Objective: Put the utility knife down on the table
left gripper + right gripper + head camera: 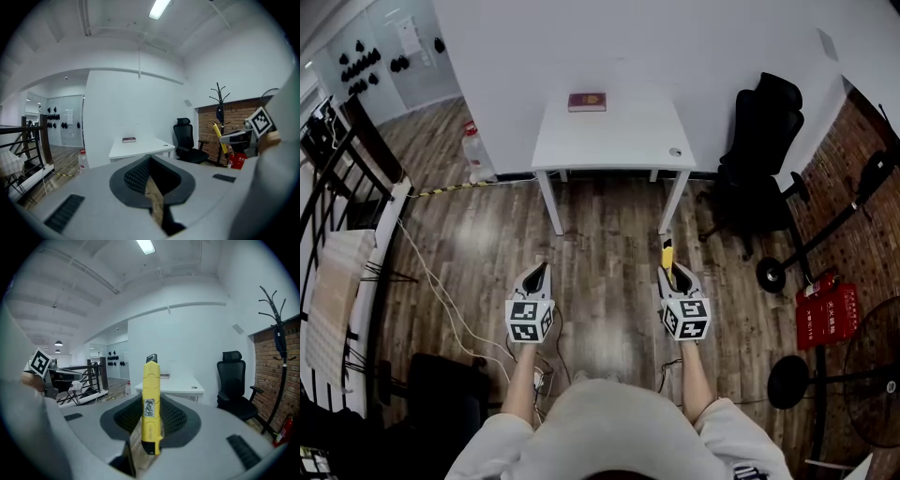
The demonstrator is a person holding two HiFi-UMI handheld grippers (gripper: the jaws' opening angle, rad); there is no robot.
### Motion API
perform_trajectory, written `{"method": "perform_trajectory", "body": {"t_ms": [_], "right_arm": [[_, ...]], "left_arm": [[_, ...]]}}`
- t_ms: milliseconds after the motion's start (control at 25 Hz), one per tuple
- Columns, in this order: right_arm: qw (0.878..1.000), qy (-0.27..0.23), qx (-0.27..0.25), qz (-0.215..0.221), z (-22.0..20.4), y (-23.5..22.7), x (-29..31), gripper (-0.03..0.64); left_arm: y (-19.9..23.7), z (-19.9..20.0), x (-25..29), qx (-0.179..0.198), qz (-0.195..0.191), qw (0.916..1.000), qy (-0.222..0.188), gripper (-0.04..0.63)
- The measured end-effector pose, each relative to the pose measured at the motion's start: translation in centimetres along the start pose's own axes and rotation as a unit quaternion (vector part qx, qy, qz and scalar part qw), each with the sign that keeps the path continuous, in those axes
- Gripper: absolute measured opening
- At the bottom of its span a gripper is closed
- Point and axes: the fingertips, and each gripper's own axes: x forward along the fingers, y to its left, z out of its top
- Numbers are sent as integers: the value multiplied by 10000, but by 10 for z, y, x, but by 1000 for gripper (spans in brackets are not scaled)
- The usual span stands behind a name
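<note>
Clamping the yellow utility knife [151, 380] mid-body, the right hand-held gripper [153, 398] has both jaws pressed on it, and the knife's front end sticks out past them. Left hand-held gripper [150, 159]: jaws together, nothing between. Both are side by side above the wood floor [609, 234]. The white worktop [619, 141] is well ahead and the knife isn't on it. A dark red book [587, 101] lies at its far edge.

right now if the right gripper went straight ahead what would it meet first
Probably the white table, near its right front leg, though depth is unclear; only wood floor lies between. The utility knife in the right gripper would touch first.
</note>
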Motion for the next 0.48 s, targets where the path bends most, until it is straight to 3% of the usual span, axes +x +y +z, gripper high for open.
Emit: {"method": "perform_trajectory", "body": {"t_ms": [480], "right_arm": [[9998,71,-23,159,1,-16,37,110]], "left_arm": [[-2,-3,36,-55,27,10000,46,6]]}}
